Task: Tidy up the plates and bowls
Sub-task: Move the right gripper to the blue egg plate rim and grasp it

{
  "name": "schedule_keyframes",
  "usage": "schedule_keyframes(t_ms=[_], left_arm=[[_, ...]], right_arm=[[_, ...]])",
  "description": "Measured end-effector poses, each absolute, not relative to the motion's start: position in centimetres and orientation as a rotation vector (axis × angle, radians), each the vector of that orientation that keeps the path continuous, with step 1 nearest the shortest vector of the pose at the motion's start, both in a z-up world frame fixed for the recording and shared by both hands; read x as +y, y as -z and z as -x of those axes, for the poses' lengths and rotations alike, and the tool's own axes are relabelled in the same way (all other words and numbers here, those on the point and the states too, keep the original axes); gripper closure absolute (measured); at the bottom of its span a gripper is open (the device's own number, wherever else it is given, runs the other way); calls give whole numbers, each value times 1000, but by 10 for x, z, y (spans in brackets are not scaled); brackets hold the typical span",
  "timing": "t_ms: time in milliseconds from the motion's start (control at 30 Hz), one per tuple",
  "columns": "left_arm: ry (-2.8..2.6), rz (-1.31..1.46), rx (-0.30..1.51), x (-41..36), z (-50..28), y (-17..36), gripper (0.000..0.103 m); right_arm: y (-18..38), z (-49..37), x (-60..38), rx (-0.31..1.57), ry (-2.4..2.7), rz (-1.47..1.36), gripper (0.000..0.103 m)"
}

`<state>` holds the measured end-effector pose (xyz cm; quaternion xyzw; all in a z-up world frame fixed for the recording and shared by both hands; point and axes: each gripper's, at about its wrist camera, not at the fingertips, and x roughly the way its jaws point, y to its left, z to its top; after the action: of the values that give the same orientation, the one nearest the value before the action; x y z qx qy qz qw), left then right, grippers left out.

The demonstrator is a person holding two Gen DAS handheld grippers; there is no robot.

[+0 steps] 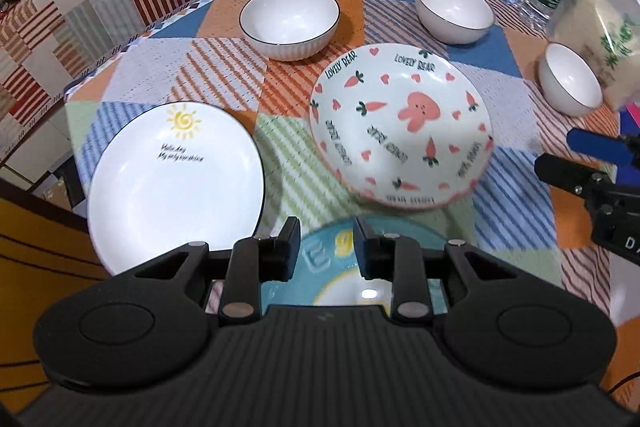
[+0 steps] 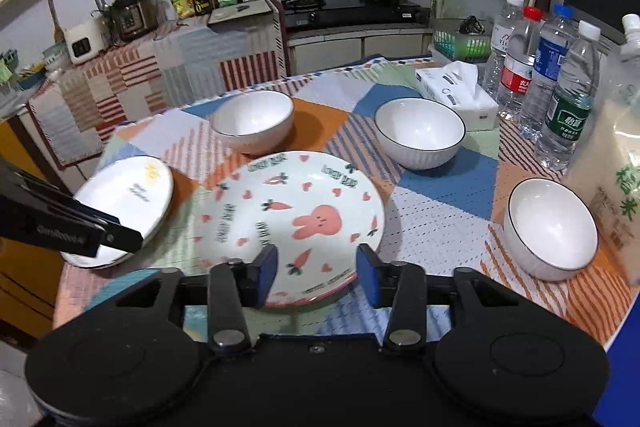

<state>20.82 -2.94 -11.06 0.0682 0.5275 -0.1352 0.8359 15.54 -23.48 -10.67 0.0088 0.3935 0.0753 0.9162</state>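
Note:
A rabbit-and-carrot plate lies mid-table. A white sun plate lies to its left. A blue plate sits under my left gripper, which is open above it. Three white bowls stand behind: far left, far middle, right. My right gripper is open, its jaws either side of the rabbit plate's near rim. It shows at the right edge of the left wrist view.
Water bottles, a tissue pack and a rice bag crowd the table's right and back. The patchwork cloth covers the table. A counter with appliances stands behind. The table's left edge drops off.

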Motion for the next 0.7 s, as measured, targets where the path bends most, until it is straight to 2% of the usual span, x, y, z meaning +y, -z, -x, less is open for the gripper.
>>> schedule_keyframes(t_ms=[133,267,433,500,700], left_arm=[[306,-155,1073,-24,-180,93,75],[324,-183,1032,-19,-152,81,73],[325,-196,1003,-10,-124,76,69],[323,-209,993,-7,-113,79,64],[326,-218,1002,2,-96,101,63]], right_arm=[[88,-131,-225,790,-132,-14,45],[76,-108,-212,777,-144,4,33],[71,-79,-196,739,-155,49,30],[73,-69,-193,731,-168,43,30],[94,-43,-182,696,-183,53,29]])
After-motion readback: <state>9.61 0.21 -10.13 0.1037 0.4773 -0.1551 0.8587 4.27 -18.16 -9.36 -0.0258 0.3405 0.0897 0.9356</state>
